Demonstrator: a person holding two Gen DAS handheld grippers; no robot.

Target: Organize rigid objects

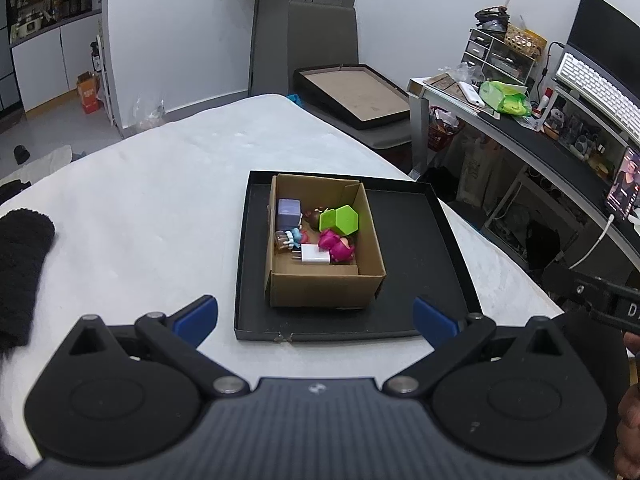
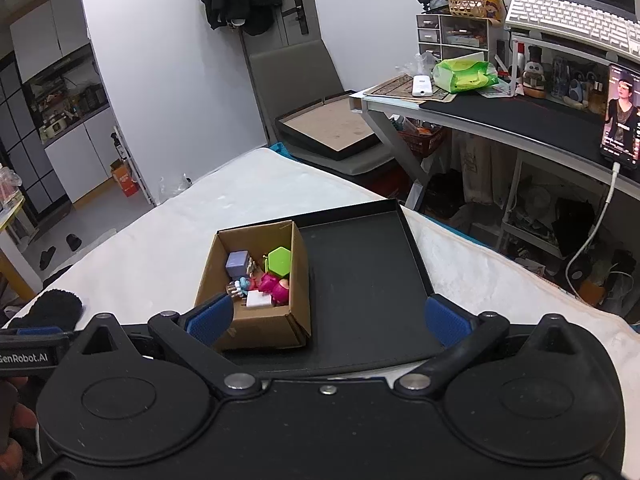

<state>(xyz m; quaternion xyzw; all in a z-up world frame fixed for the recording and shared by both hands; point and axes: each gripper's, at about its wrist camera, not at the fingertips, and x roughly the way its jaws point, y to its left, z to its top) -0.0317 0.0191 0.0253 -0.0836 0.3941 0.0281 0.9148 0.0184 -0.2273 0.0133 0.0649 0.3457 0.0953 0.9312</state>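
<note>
A brown cardboard box (image 1: 320,290) stands in the left part of a flat black tray (image 1: 424,248) on the white bed. In the box lie a lilac cube (image 1: 289,213), a green hexagonal block (image 1: 344,220), a pink figure (image 1: 338,247), a white charger plug (image 1: 314,258) and small toy figures. My left gripper (image 1: 316,320) is open and empty, just short of the tray's near edge. My right gripper (image 2: 328,318) is open and empty over the tray's near edge, its left fingertip in front of the box (image 2: 260,326). The tray (image 2: 360,272) is bare right of the box.
A black fuzzy cloth (image 1: 20,264) lies at the bed's left. Beyond the bed stand a grey chair with a framed board (image 1: 356,94) and a cluttered desk (image 1: 520,120) with a keyboard and a lit phone (image 2: 620,116).
</note>
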